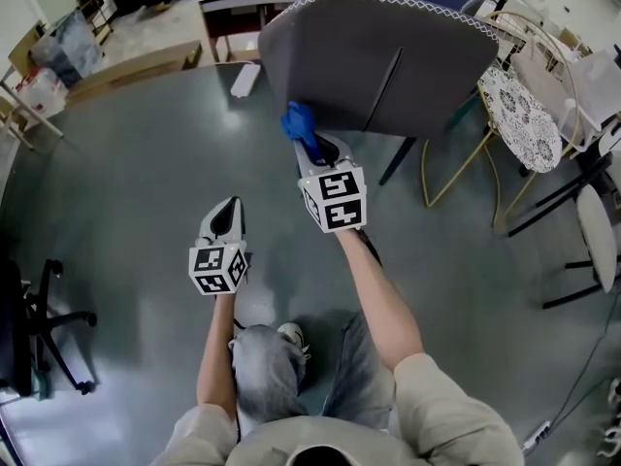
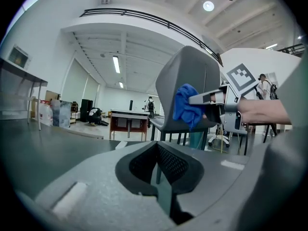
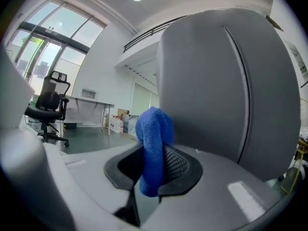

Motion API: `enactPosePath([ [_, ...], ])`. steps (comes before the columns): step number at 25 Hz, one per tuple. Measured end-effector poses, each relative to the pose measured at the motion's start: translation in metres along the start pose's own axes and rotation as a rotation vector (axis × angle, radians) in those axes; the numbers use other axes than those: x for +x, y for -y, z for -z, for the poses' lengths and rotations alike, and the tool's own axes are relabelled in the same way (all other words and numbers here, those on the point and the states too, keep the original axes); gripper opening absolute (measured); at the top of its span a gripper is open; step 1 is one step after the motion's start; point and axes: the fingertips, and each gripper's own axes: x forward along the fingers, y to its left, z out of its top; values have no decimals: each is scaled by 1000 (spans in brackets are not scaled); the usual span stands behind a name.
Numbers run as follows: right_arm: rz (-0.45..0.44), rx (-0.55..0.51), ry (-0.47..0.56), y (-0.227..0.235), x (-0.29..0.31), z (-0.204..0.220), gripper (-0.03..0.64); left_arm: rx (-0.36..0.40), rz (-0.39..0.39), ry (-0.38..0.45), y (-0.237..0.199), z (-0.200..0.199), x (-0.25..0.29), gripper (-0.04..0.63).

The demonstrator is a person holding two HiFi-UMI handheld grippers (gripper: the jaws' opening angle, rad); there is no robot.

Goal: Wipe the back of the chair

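Gripping a crumpled blue microfibre cloth (image 3: pixel 153 143) in your right claw (image 1: pixel 312 149), you're holding it up against the left edge of the dark grey padded chair back (image 1: pixel 388 61), down near its lower corner. Your left claw (image 1: pixel 229 212) is hovering over the grey-green floor (image 1: pixel 136 163), well apart from the chair, its jaws clenched together on nothing.
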Motion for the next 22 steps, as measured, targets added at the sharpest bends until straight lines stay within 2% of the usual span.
enactPosePath([
  [5,-37,-35,8,-21,23,-22,72,7,-13,14,-9,-5,-11,2],
  [8,-39,-22,13,-20,28,-31,72,4,-13,12,-9,-5,-14,2],
  [22,81,-23,1,56,-8,-36,72,9,51,16,20,-7,5,2],
])
